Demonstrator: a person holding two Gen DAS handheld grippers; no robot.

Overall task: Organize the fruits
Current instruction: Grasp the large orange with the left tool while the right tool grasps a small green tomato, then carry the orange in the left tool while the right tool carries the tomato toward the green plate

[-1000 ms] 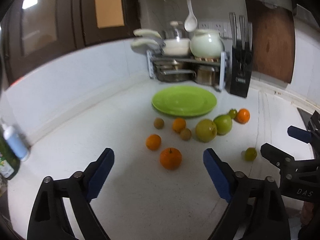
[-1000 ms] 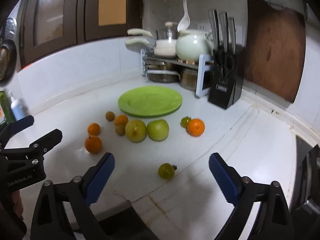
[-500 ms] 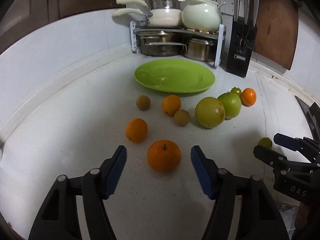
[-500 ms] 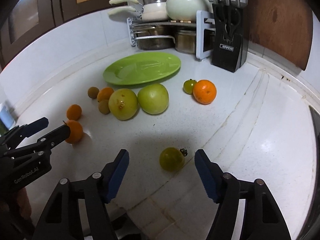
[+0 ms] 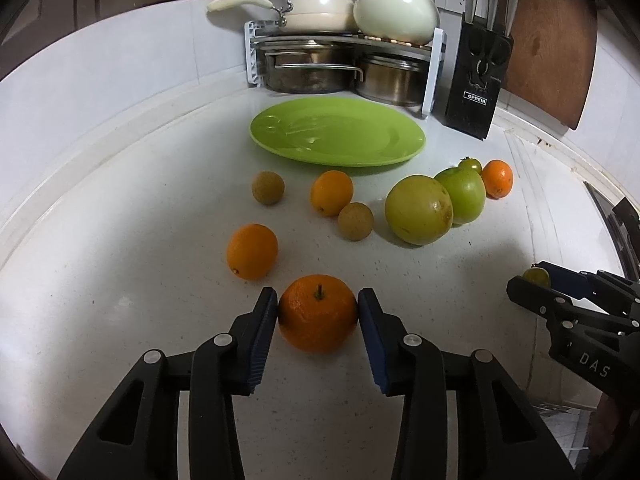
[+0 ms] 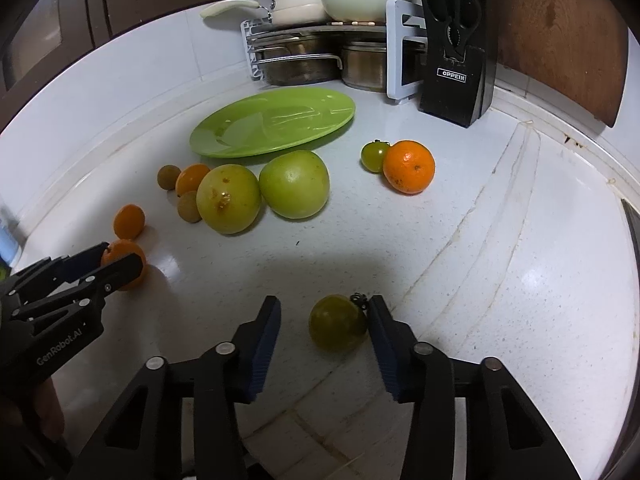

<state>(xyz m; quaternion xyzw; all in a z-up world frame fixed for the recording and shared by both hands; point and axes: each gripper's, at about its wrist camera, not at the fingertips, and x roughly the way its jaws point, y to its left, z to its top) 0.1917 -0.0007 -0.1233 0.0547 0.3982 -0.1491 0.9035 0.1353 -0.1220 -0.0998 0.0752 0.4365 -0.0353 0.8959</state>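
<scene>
On the white counter, my left gripper (image 5: 317,300) points down at a stemmed orange (image 5: 318,320). Its jaws are closing, and both blue pads touch the orange's sides. My right gripper (image 6: 324,308) is closing around a small green tomato (image 6: 338,328). The right pad touches the tomato; a gap remains at the left pad. A green plate (image 5: 338,136) lies empty farther back. In front of it lie loose oranges (image 5: 252,250), two small brown fruits (image 5: 268,187), a large yellow-green fruit (image 5: 418,210), a green fruit (image 5: 464,196) and another orange (image 6: 408,166) beside a second small tomato (image 6: 375,156).
A rack with pots and pans (image 5: 332,60) fills the back corner. A black knife block (image 5: 476,76) stands to its right, with a wooden board (image 5: 556,52) leaning on the wall. The counter's raised edge curves along the left.
Both grippers came down and forward onto their fruit. Their wide jaws narrowed, the left around the stemmed orange, the right around the small green tomato.
</scene>
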